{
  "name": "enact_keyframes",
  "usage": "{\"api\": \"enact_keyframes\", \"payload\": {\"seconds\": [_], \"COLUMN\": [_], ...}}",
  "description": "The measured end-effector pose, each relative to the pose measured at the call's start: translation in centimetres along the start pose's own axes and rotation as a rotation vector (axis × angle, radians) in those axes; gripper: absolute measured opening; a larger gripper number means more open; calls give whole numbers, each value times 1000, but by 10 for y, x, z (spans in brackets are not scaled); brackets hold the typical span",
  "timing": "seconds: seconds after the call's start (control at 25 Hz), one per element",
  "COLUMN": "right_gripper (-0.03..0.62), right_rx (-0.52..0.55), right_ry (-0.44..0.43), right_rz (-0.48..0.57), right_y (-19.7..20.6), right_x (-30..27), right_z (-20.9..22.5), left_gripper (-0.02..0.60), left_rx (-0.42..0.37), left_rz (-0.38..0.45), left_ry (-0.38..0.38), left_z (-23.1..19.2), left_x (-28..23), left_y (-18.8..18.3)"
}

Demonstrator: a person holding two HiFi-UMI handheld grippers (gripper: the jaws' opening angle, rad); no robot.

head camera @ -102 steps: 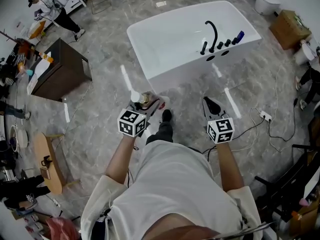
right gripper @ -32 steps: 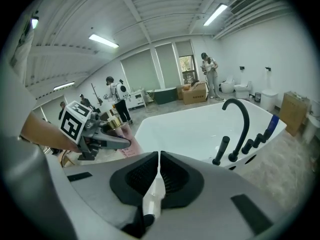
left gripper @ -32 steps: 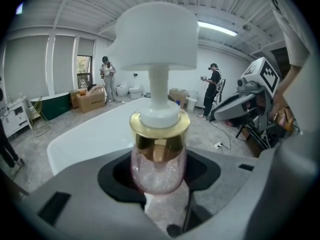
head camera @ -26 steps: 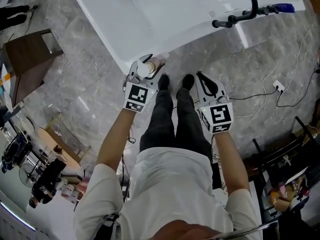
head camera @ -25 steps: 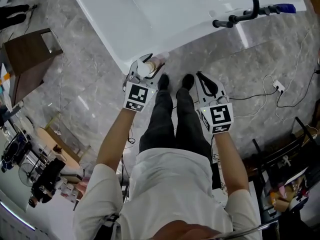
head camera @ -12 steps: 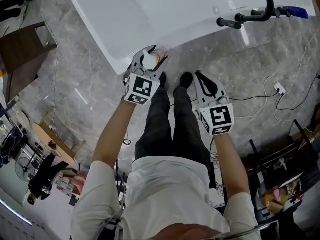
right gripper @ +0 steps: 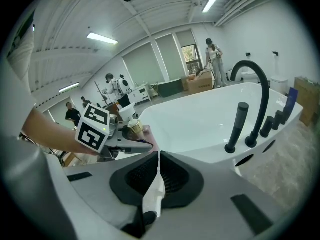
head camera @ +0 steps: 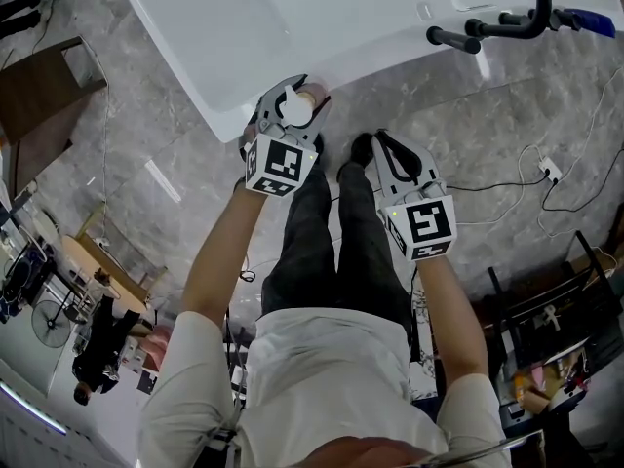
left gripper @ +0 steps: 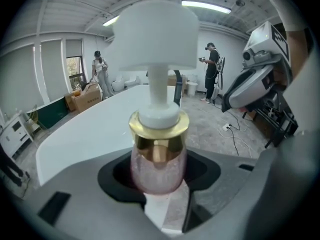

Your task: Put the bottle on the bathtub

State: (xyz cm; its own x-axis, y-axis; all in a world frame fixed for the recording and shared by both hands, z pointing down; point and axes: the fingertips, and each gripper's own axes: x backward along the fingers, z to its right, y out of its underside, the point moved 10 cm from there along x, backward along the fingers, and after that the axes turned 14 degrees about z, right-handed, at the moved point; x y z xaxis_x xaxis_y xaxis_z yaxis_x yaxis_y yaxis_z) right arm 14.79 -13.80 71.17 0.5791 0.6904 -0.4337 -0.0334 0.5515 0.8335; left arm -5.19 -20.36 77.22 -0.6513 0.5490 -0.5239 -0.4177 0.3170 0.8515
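One bottle [left gripper: 159, 166] clamped upright in my left tongs [head camera: 292, 96] so it lands standing on the bathtub [head camera: 224, 37]; right tongs [right gripper: 158, 164] together, empty.

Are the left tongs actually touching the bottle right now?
Touching. The left gripper view shows the bottle seated between the left tongs, with both black pads pressed against its pink sides.

Was an open lab hall: lone bathtub [head camera: 224, 27] on stone floor [head camera: 546, 96], loose cables [head camera: 492, 186], cardboard boxes [left gripper: 85, 98], strip lights [left gripper: 206, 6], other people [left gripper: 101, 74] standing around.
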Motion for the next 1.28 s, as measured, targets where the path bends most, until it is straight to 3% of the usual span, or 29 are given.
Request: {"api": "enact_keyframes", "payload": {"seconds": [0.52,1.28], "right_gripper": [36,37], "right_rx": [-17,-8], "right_ry": [-19,5], "right_rz": [-8,18], "right_y": [5,1], "right_x": [-5,9], "right_z": [-1,-12], "left_gripper": [232,307], "left_rx": [-44,-14], "left_rz": [37,52], "left_ry": [17,1], "left_z": [1,0], "left_x": [1,8], "left_y": [1,-1]}}
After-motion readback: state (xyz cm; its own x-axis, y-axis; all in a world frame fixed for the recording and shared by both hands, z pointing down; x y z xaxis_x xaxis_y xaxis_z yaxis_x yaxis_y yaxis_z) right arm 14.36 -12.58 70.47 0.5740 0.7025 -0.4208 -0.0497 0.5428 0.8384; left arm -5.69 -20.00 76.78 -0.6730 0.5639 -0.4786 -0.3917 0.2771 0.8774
